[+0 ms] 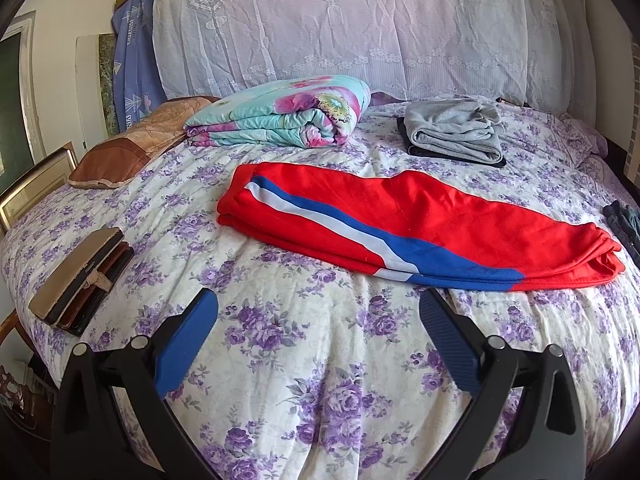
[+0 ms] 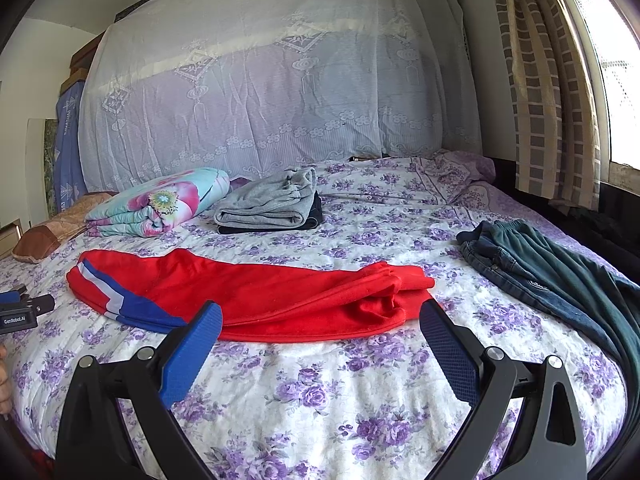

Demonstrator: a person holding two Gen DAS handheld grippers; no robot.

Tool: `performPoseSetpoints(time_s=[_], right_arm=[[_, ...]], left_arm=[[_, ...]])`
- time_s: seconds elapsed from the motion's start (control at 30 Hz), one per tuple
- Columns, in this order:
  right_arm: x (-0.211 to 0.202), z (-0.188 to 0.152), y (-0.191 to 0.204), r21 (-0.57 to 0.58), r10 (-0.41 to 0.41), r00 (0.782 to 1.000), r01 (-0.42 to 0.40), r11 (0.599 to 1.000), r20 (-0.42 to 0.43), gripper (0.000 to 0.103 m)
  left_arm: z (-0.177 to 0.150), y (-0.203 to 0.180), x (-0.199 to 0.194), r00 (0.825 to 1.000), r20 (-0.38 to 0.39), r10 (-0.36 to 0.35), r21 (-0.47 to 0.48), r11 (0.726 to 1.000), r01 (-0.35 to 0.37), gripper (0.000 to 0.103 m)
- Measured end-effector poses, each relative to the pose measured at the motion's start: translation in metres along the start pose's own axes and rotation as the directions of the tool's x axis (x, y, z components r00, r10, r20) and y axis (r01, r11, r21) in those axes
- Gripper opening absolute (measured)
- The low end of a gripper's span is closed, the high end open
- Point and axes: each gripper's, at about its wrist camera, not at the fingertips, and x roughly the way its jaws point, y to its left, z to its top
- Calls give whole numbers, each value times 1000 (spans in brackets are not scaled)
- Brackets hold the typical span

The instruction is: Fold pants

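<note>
Red pants with a blue and white side stripe lie folded lengthwise across the floral bedspread. They also show in the right wrist view, waistband bunched at the right end. My left gripper is open and empty above the bedspread, just in front of the pants' near edge. My right gripper is open and empty, its fingertips at the pants' near edge by the waistband. The left gripper's body shows at the left edge of the right wrist view.
Folded grey pants on a dark garment and a folded floral quilt lie at the back. Brown pillow back left. Wallets at the left edge. Unfolded dark jeans and green pants hang off the right side.
</note>
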Motion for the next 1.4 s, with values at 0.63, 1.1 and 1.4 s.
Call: performPoseSetpoints(time_s=[0.63, 1.1, 1.4], right_arm=[[-2, -5, -7, 4, -3, 1000, 3, 1000, -14, 100], [27, -17, -24, 97, 61, 990, -49, 994, -126, 100], [55, -34, -52, 270, 158, 962, -94, 958, -224, 100]], left_arm=[[-9, -4, 3, 1000, -17, 1, 0, 1000, -1, 98], [-4, 35, 56, 949, -200, -245, -187, 960, 209, 98], [31, 90, 147, 815, -208, -541, -555, 752, 357, 98]])
